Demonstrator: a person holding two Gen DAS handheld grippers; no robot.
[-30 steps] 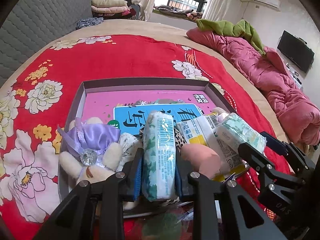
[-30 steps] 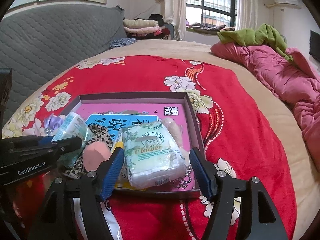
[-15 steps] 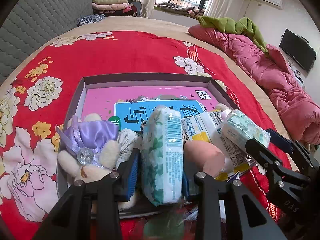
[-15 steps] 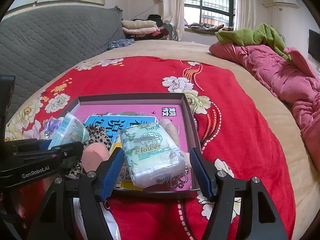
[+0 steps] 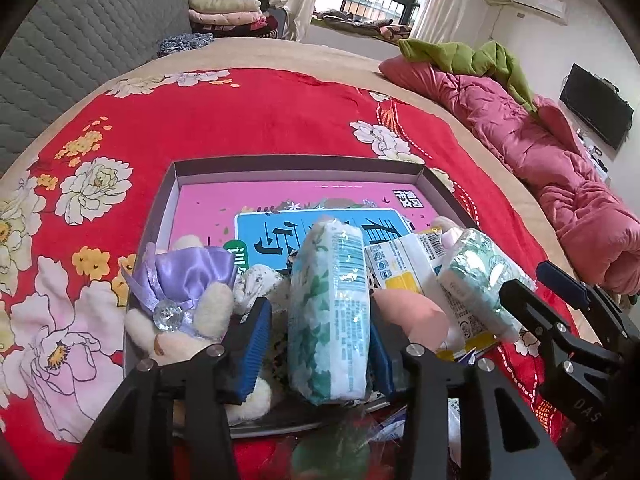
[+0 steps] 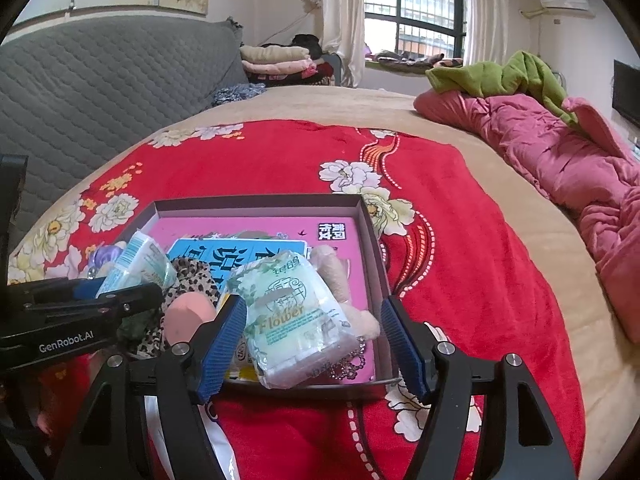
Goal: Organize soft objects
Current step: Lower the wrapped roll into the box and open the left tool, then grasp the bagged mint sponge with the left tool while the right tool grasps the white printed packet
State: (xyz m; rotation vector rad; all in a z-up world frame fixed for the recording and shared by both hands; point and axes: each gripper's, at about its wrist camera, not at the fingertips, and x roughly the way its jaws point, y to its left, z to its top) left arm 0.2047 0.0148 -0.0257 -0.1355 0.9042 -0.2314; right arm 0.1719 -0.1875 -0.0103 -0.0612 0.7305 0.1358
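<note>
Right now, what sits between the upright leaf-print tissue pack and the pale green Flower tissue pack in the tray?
In the left wrist view, a peach sponge and a white-and-yellow packet lie between the upright leaf-print tissue pack and the Flower tissue pack.

A tissue pack (image 5: 330, 312) stands in the tray (image 5: 296, 164), plush toy (image 5: 180, 312) left.

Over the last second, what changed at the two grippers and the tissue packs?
The left gripper let go of the upright tissue pack; its jaws are opening. The right gripper widened slightly around the Flower tissue pack. Both packs stayed in the tray.
</note>
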